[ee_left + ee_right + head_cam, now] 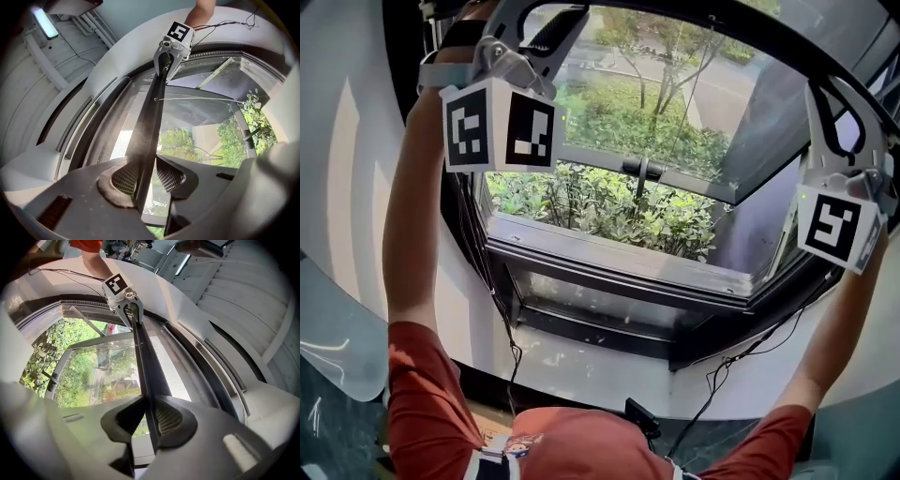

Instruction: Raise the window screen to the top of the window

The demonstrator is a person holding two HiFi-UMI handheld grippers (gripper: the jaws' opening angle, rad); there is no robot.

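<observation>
Two-point hold on screen bar [152, 117]: dark, thin, spanning the window's width, high overhead in the head view.

Left gripper [147, 177]: jaws drawn in onto one end of the bar, a ribbed pad pressed on each face, only the bar between them.
Right gripper [151, 417]: same hold on the other end, jaws narrowly apart, pads flat against both faces.

Edges and room:
- Above the bar: pale ribbed mesh [171, 376], then the dark head rail [96, 122] of the frame, running alongside the bar, near but apart.
- Upward room limited to that band of mesh between bar and rail.
- Below the bar: unscreened opening down to the dark sill frame [609, 272].
- White curved surround [356, 187] close outside each gripper.

Around:
- Outward-swung sash [787, 122] with black handle [642, 169], and pale stay arm [214, 74]; all beyond the bar, apart from it.
- Shrubs [609, 211] outside, under the sash.
- Black cables [724, 370] hanging down the wall under the sill, well below the bar.
- Ceiling lamp [44, 21] up and to one side, well apart.
- Arms in red sleeves [422, 394] raised on either side of the opening.
</observation>
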